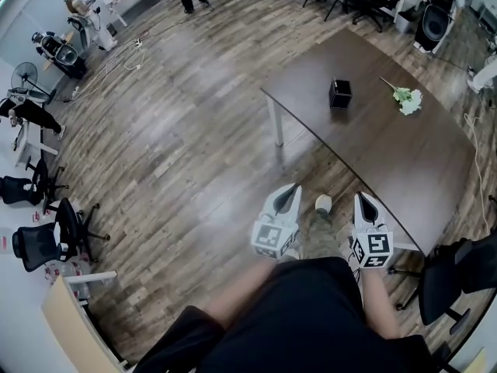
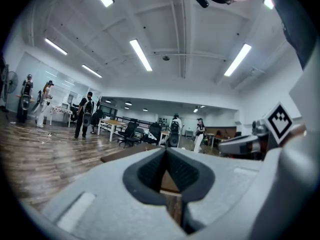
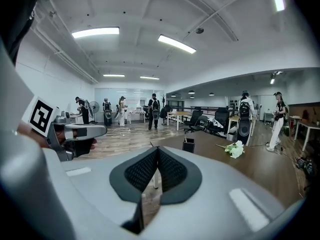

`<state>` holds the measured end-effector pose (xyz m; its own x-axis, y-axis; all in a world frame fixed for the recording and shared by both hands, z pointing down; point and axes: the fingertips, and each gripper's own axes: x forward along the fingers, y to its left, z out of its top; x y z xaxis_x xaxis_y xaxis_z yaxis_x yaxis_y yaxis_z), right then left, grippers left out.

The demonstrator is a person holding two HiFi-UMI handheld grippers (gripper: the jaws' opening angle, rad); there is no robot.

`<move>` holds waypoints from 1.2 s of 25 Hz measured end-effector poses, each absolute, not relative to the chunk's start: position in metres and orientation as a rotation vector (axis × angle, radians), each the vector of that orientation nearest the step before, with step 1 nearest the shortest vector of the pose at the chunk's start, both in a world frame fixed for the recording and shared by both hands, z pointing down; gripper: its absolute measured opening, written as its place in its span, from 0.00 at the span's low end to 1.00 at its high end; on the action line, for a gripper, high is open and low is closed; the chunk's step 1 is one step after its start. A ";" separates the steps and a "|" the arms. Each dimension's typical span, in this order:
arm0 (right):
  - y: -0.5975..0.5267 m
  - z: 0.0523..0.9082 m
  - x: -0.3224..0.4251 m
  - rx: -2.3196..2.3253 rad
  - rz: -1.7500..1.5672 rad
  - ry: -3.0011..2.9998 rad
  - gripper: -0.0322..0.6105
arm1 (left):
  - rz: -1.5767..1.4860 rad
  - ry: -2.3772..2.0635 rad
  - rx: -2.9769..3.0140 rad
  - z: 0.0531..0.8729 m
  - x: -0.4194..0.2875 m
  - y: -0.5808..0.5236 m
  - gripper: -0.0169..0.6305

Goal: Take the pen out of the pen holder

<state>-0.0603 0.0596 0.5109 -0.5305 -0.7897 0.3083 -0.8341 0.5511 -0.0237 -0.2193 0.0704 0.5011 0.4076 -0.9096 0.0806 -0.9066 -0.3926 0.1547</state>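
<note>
A black square pen holder [image 1: 340, 93] stands on the dark brown table [image 1: 388, 154], far ahead of both grippers; it also shows small in the right gripper view [image 3: 188, 145]. At this distance I cannot make out a pen in it. My left gripper [image 1: 293, 187] and right gripper [image 1: 363, 197] are held side by side over the floor, short of the table's near edge. Both point toward the table, each with its pads together and nothing between them. Up close, the left gripper [image 2: 166, 151] and right gripper [image 3: 158, 150] show their tips touching.
A white flower sprig [image 1: 407, 99] lies on the table right of the holder. Office chairs [image 1: 46, 235] stand at the left and a black chair [image 1: 450, 278] by the table's near right end. People stand at the far end of the room [image 2: 86, 115].
</note>
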 end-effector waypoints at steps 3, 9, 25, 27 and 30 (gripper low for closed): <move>0.032 0.515 -0.058 1.351 0.242 -2.539 0.05 | -0.007 -1.623 2.479 0.507 -0.214 0.046 0.03; -0.052 0.526 -0.039 1.360 0.282 -2.532 0.05 | 0.057 -1.604 2.483 0.518 -0.194 -0.034 0.03; -0.284 0.550 -0.012 1.195 0.307 -2.556 0.05 | 0.150 -1.607 2.414 0.544 -0.144 -0.275 0.03; -0.304 0.550 -0.013 1.166 0.296 -2.573 0.05 | 0.153 -1.621 2.401 0.547 -0.143 -0.300 0.03; -0.329 0.550 -0.011 1.136 0.293 -2.588 0.05 | 0.158 -1.635 2.386 0.552 -0.138 -0.331 0.03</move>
